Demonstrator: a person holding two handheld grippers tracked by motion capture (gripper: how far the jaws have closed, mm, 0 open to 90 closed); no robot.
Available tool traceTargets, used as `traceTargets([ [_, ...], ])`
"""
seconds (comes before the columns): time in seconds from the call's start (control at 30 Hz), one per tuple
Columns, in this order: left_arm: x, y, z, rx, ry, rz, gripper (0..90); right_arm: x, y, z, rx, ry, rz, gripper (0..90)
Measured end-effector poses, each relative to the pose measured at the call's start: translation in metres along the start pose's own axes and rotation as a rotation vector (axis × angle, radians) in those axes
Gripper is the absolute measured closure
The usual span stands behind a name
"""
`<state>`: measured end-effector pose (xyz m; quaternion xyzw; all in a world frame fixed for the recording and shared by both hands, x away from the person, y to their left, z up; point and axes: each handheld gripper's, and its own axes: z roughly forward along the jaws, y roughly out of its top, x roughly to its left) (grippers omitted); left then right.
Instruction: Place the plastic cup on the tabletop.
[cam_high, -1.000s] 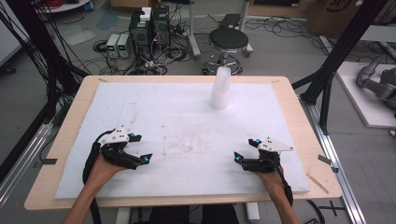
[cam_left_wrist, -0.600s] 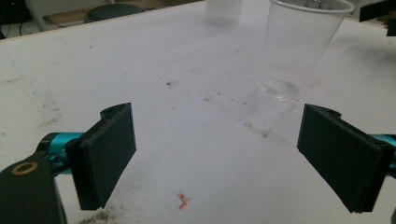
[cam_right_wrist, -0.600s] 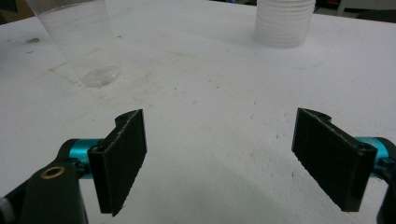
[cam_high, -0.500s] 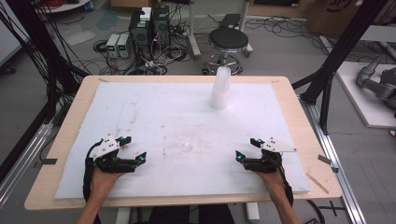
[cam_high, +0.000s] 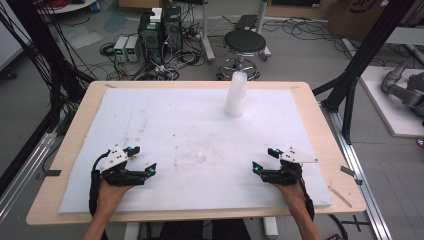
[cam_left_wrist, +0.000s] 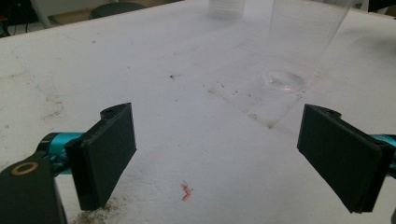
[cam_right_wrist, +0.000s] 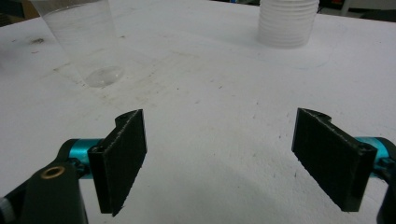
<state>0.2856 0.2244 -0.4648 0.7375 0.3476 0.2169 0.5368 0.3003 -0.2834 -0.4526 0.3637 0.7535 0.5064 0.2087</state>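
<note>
Near the table's front edge we are resting the left gripper (cam_high: 142, 160) and right gripper (cam_high: 264, 159), jaws wide and empty, flanking the single clear plastic cup (cam_high: 199, 156) standing mid-board, ready for grasping; the cup stack (cam_high: 236, 95) is waiting farther back.

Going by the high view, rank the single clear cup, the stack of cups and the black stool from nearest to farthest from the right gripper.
From the right gripper:
1. Single clear cup, mid-table, level with the gripper and to its left.
2. Stack of cups, upright near the table's far edge.
3. Black stool, on the floor beyond the table.
</note>
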Motion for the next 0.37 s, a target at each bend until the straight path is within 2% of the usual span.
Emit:
traceTargets([
  [0.37,-0.0010,-0.0006,-0.0004,-0.005,-0.004,0.010,12.1,0.0018,-0.0008,-0.0017,-0.020,-0.012,-0.007,17.6],
])
